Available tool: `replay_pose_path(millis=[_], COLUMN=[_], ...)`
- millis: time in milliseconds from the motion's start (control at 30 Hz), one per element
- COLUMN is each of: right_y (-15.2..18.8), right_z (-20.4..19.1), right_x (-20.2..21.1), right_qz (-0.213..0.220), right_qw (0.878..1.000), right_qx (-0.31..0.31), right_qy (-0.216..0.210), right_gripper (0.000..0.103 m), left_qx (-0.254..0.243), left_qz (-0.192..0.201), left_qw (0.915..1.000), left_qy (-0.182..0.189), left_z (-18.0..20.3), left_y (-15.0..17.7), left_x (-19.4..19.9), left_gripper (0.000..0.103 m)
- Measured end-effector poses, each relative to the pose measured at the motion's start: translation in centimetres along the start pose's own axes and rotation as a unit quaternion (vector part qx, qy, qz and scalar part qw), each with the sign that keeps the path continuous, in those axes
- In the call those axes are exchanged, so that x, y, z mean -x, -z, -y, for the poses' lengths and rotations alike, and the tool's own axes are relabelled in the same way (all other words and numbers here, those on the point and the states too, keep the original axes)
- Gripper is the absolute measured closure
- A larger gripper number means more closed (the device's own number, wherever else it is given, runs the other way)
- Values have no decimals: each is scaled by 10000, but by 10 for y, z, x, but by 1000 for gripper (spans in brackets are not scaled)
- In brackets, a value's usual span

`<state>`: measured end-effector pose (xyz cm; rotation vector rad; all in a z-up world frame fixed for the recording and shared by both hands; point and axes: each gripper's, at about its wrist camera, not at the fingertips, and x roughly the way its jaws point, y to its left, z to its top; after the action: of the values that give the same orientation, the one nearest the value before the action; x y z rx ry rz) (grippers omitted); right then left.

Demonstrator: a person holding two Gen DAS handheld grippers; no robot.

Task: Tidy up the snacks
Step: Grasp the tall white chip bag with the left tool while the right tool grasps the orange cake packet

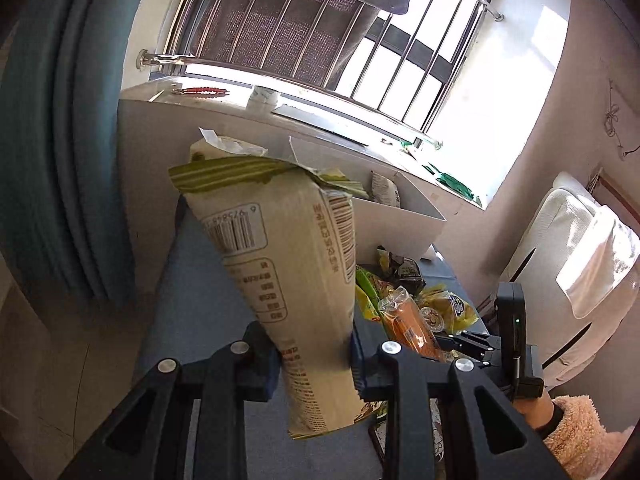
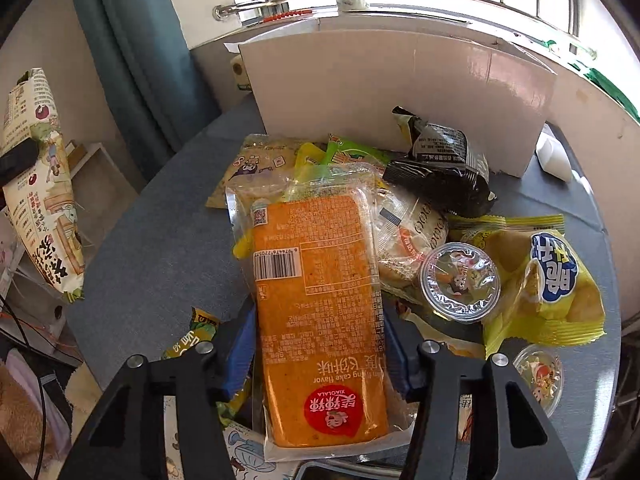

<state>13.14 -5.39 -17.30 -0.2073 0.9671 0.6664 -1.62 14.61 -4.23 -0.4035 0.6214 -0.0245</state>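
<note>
**Both grippers clamped on snack packs over the blue table**

Between the blue pads of the left gripper a tall cream snack bag is pinched at its lower part, standing nearly upright with its green crimped top toward the white cardboard box at the far side of the table. The right gripper has its jaws closed against the sides of an orange cake pack in clear wrap, label and barcode facing up.

Around that pack lies the heap: a black wrapper far right, a round pastry, a clear jelly cup just beside it, and a yellow chip bag at the right edge.

Only the left view looks into the box, where one small packet leans on the wall. Only the right view shows the cream bag's illustrated front, held far left beyond the table edge, and a second jelly cup near right.
</note>
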Motion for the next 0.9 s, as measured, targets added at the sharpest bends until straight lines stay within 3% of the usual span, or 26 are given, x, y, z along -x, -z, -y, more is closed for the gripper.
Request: replay_pose_path(millis=[133, 233, 433, 700, 800, 900], right_y=[6, 2, -27, -115, -156, -199], right_z=[-1, 4, 37, 76, 91, 108], right_x=[20, 44, 84, 101, 97, 74], right_qz=[207, 523, 1113, 1737, 1769, 1636], right_qw=[9996, 9983, 9900, 9794, 9748, 9766], right_qx=[1, -80, -696, -933, -1209, -1316], right_qy=[-177, -228, -514, -423, -623, -460], right_gripper=[45, 45, 45, 45, 45, 45], left_qx=[-80, -48, -322, -733, -837, -991], left_qz=[-31, -27, 222, 440, 193, -115], left_qw=[9999, 9994, 9972, 9937, 9937, 9945], left_qy=[77, 346, 633, 719, 722, 316], left_z=[6, 11, 39, 75, 88, 96], left_y=[-1, -7, -50, -156, -197, -223], left_x=[-4, -8, -22, -76, -114, -157], left_gripper=[72, 72, 72, 72, 72, 72])
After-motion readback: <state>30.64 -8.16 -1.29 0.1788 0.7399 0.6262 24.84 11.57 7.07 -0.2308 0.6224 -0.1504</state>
